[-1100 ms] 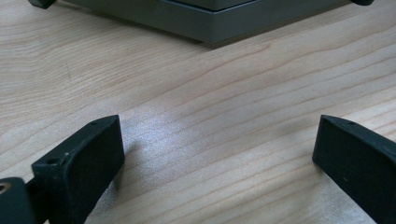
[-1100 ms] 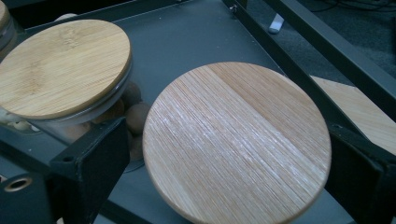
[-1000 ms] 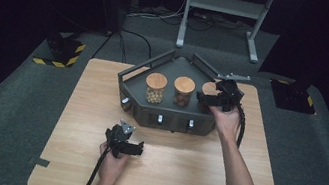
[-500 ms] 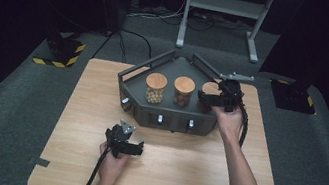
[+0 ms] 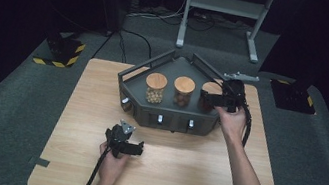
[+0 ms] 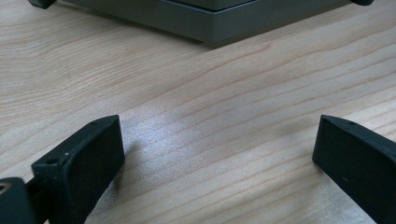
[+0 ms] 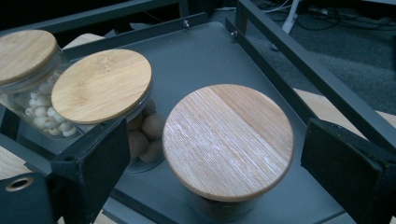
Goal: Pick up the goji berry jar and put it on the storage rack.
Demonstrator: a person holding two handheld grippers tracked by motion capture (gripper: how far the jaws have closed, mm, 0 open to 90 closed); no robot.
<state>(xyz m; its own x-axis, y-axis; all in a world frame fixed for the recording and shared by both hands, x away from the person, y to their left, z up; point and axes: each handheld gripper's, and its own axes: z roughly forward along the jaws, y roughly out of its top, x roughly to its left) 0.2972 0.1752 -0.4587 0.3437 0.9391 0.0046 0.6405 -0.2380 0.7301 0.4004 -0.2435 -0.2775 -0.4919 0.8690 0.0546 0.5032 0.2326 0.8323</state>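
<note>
1. A light wooden surface (image 5: 76, 123) carries a dark grey metal tray with a raised rail and a pointed back (image 5: 177, 64), which stands on its far half.
2. Three glass jars with round wooden lids stand in a row inside the tray.
3. The left jar, filled with small pale balls (image 5: 155, 88), is at the tray's left side; in the right gripper view it shows at the upper left (image 7: 28, 74).
4. The middle jar, filled with brown balls (image 5: 183, 91), stands just beside it; in the right gripper view their lids seem to overlap (image 7: 105, 88).
5. The right jar with the wide wooden lid (image 7: 229, 140) stands at the right end of the row; what it holds I cannot tell.
6. The right tongs (image 5: 208, 96) are held by the right hand (image 5: 231, 122) at the tray's right side. The jaws are wide apart, one on each side of the right jar's lid, and they do not touch it.
7. The left tongs (image 5: 139, 149) are held by the left hand (image 5: 112, 162) over the bare surface in front of the tray. In the left gripper view the left tongs (image 6: 217, 163) stand wide open with only wood grain between them, and they hold nothing.
8. The front edge of the tray (image 6: 210, 28) shows at the top of the left gripper view.
</note>
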